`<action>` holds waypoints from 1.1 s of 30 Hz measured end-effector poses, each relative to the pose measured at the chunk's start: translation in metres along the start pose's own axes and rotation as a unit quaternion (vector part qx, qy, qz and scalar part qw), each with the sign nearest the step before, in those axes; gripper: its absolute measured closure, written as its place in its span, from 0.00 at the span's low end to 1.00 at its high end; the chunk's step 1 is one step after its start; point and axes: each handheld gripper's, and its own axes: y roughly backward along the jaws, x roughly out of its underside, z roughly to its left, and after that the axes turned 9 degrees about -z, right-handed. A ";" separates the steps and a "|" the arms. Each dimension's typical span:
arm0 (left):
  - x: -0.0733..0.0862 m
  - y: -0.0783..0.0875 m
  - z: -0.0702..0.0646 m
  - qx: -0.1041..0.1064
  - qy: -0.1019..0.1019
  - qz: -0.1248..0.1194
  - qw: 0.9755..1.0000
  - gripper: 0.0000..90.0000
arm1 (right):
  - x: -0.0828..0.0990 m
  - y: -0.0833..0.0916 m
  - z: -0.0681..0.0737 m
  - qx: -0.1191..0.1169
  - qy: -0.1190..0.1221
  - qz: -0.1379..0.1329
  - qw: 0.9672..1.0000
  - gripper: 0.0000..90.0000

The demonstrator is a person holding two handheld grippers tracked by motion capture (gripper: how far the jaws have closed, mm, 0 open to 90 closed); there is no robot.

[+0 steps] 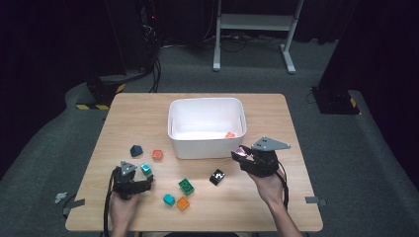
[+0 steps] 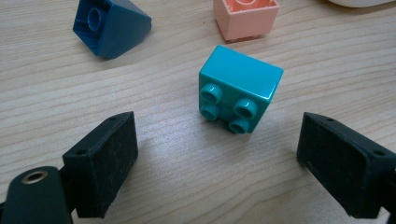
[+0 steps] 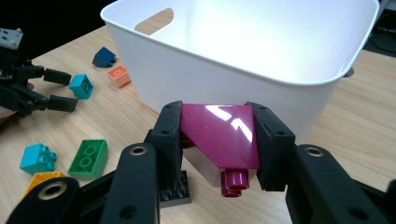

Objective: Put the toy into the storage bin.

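Brick [image 3: 219, 137] (magenta, unmarked) — in right gripper [image 3: 218, 144]

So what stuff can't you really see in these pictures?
- Black brick: in the right gripper view the right gripper and its magenta brick cover most of it.
- White bin: the near wall hides part of its floor in the high view; an orange piece peeks out.
- Pink brick: top cut off by the left gripper view's edge.
- Left gripper: too small in the high view to read its jaws.
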 end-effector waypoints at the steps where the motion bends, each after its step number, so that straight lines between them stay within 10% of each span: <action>1: 0.000 0.000 0.000 0.000 0.000 0.000 1.000 0.14 | -0.002 0.000 0.000 0.000 0.000 0.000 1.000 0.65; 33: 0.000 0.000 0.000 0.000 0.000 0.000 1.000 0.14 | -0.045 -0.020 -0.012 0.014 0.006 -0.008 1.000 0.65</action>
